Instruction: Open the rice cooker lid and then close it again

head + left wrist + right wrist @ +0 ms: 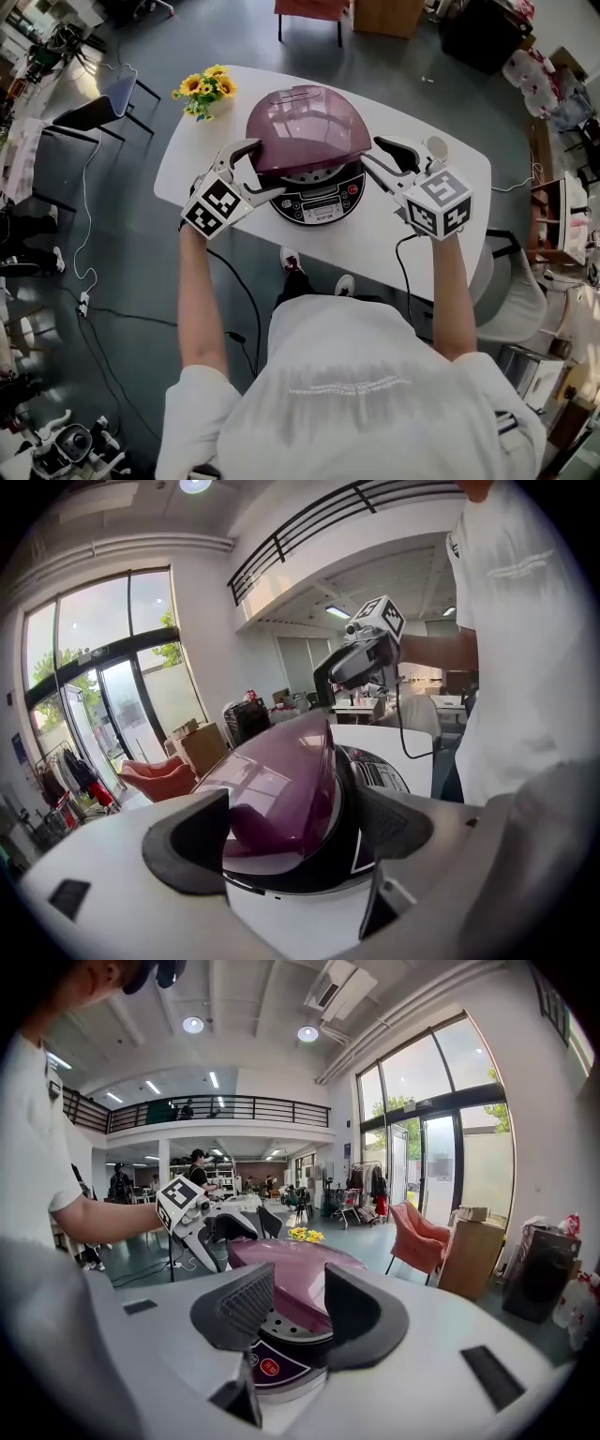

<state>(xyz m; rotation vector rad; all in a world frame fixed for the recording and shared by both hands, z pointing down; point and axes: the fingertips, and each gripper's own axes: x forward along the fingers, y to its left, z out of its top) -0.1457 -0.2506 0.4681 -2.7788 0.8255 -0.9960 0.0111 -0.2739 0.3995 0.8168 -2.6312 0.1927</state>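
A rice cooker with a black control panel stands mid-table, its purple lid tilted up part way. My left gripper is at the cooker's left side and stands open. In the left gripper view the lid lies between the wide jaws of that gripper, and the pads do not press on it. My right gripper is at the cooker's right side, open. In the right gripper view this gripper frames the lid's edge, with the perforated inner plate showing beneath.
The white oval table also carries a small bunch of yellow flowers at the back left and a small round white object behind the right gripper. A dark chair stands left of the table; cables lie on the floor.
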